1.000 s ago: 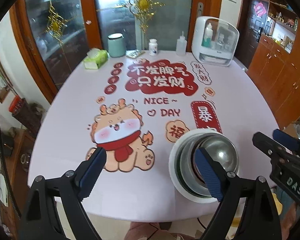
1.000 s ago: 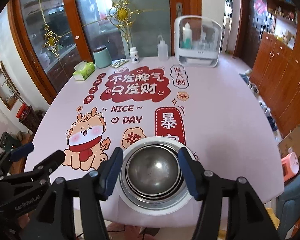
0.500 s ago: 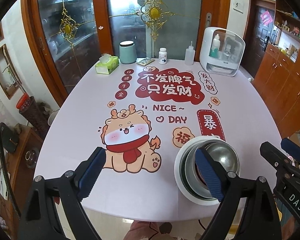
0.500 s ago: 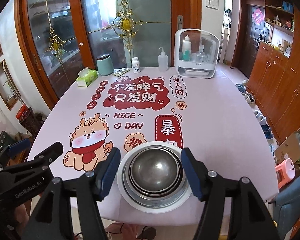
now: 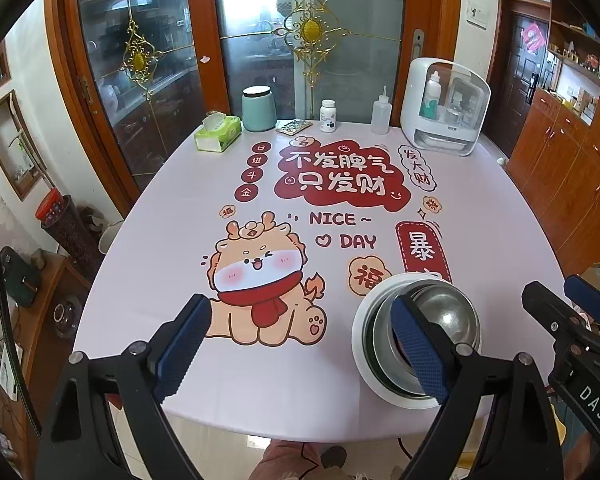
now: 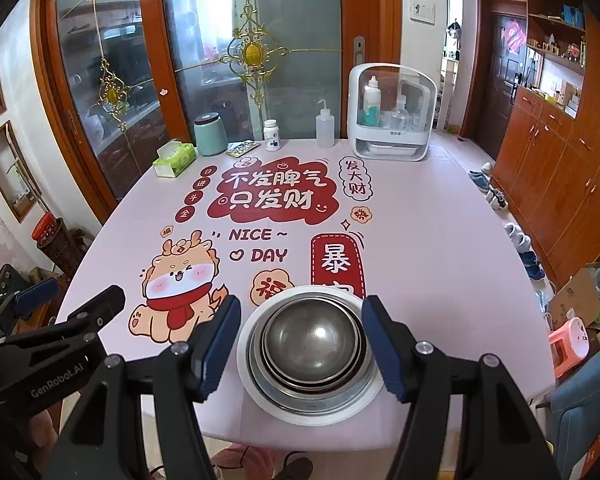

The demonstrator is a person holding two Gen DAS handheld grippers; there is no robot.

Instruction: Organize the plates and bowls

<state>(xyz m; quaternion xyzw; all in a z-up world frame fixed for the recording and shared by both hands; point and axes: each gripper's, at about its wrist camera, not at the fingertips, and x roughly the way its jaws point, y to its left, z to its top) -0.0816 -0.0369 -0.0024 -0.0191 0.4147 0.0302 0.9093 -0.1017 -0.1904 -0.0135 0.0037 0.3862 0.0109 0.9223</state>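
A stack of steel bowls (image 6: 311, 334) sits nested on a white plate (image 6: 247, 364) near the table's front edge; the stack also shows in the left wrist view (image 5: 444, 314). My right gripper (image 6: 302, 346) is open and empty, held above and in front of the stack, its pads either side of it in view. My left gripper (image 5: 300, 346) is open and empty, to the left of the stack, with its right finger (image 5: 418, 350) in front of the bowls. Each gripper shows in the other's view, the right one (image 5: 572, 308) and the left one (image 6: 68, 300).
The table (image 6: 440, 240) has a pink printed cover. Along its far edge stand a green tissue box (image 6: 175, 158), a teal canister (image 6: 210, 134), a pill bottle (image 6: 272, 134), a squeeze bottle (image 6: 325, 130) and a white storage case (image 6: 392, 120). Wooden cabinets (image 6: 560, 168) line the right.
Both grippers have pulled back and up from the table, so more of the room shows. The bowl stack has stayed in place. Both grippers stay open.
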